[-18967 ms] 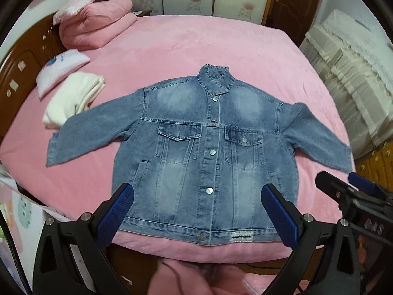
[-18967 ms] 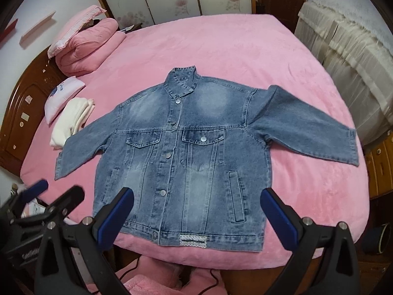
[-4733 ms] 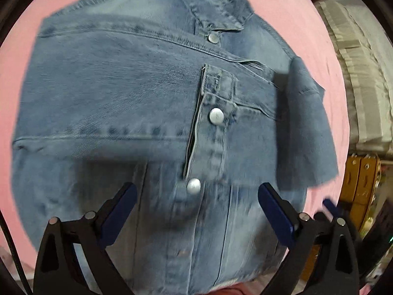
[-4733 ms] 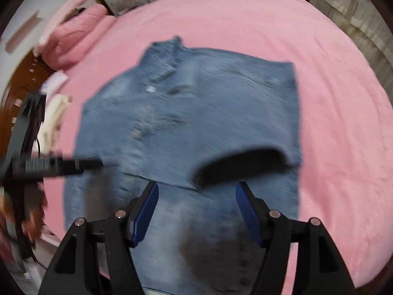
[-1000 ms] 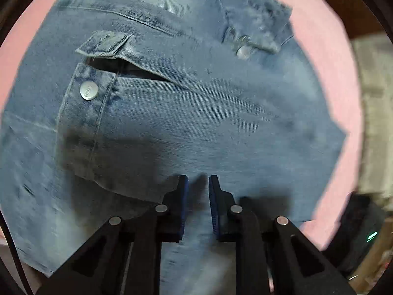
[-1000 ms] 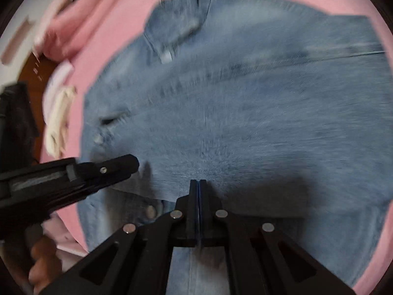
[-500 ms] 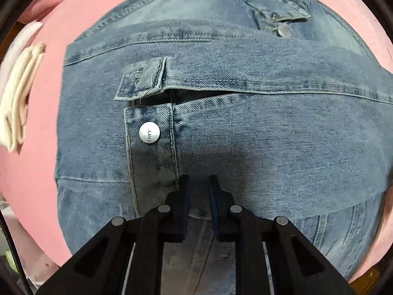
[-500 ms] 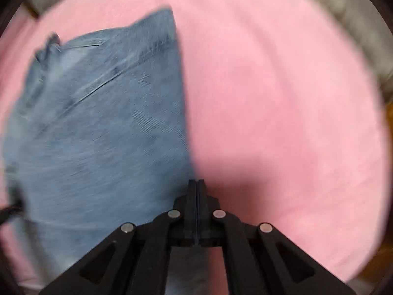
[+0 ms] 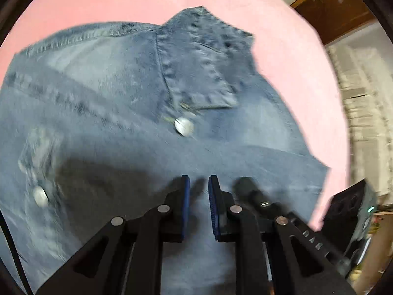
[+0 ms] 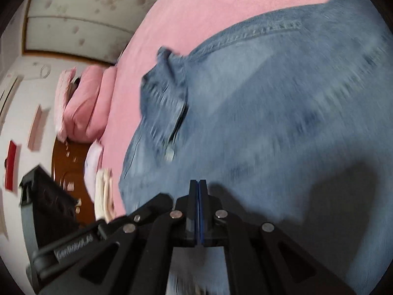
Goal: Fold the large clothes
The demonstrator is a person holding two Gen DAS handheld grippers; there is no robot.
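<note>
- The jacket [image 9: 127,113] lies on the pink bed [image 9: 147,2]. It fills most of the left wrist view, with pink showing along the top and right.
- Its collar [image 9: 196,56] sits in the upper middle of that view, and a silver button [image 9: 184,126] shines just below it.
- In the right wrist view the jacket [image 10: 282,113] fills the right side, and the collar [image 10: 167,93] is near the middle.
- The left gripper [image 9: 198,206] is low in the middle of its view, right over the denim. Its blue pads are a little apart. I see no cloth between them, but the picture is blurry.
- The right gripper [image 10: 198,211] is low in the middle of its view. Its pads are pressed flat together. I cannot tell if any cloth is caught in there.
- The right gripper also peeks into the lower right of the left wrist view [image 9: 248,184].
- Pink pillows [image 10: 86,105] and a white folded cloth [image 10: 104,191] sit at the left of the right wrist view, away from the jacket.
- I think the jacket is heavy and thick. It looks stiff for cloth, so folds may spring back up.
- It should not be slippery or easy to break.
- I think a good place to grab is a thick edge, like the hem or a side seam, one gripper on each corner.
- The buttons are hard, so pinching on them would be a bad hold.
</note>
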